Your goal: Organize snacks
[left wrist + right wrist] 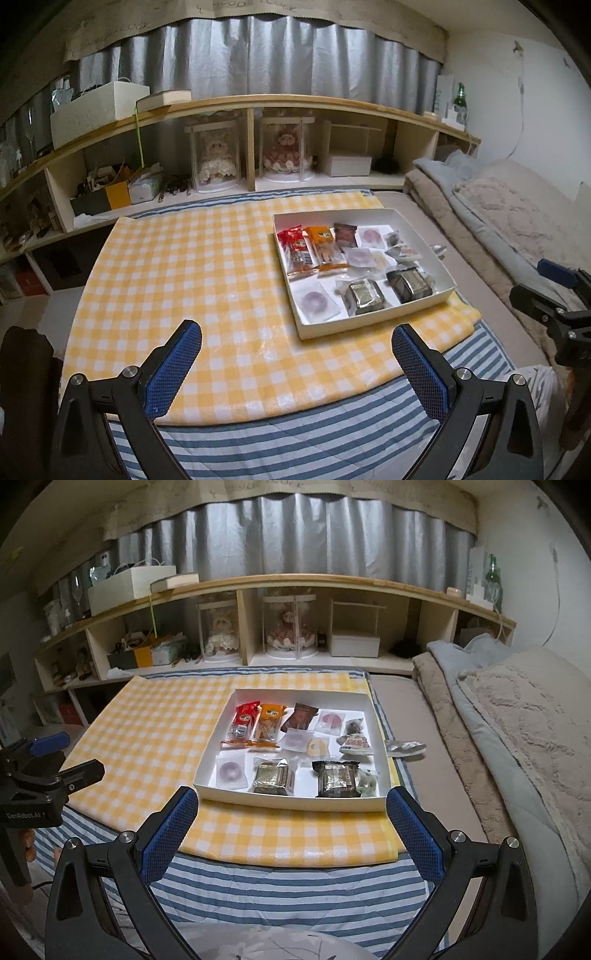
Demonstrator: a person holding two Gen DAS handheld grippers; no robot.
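Note:
A shallow white box [373, 320] [284, 800] lies on a yellow checked cloth [192, 266] [155, 731] and holds several wrapped snacks. Among them are a red packet [295, 248] [243, 722], an orange packet [325, 245] [269, 723] and two dark foil packs [364, 295] [336, 777]. One loose wrapper [405, 747] lies outside the box on its right. My left gripper [295, 345] is open, low over the cloth's near edge, left of the box. My right gripper [290, 808] is open, just short of the box's near wall. Both hold nothing.
The cloth covers a striped blue and white blanket [295, 439] [288, 886]. A low wooden shelf [251, 147] [243, 624] with dolls and boxes runs behind. Folded bedding [498, 206] [517, 709] is piled on the right.

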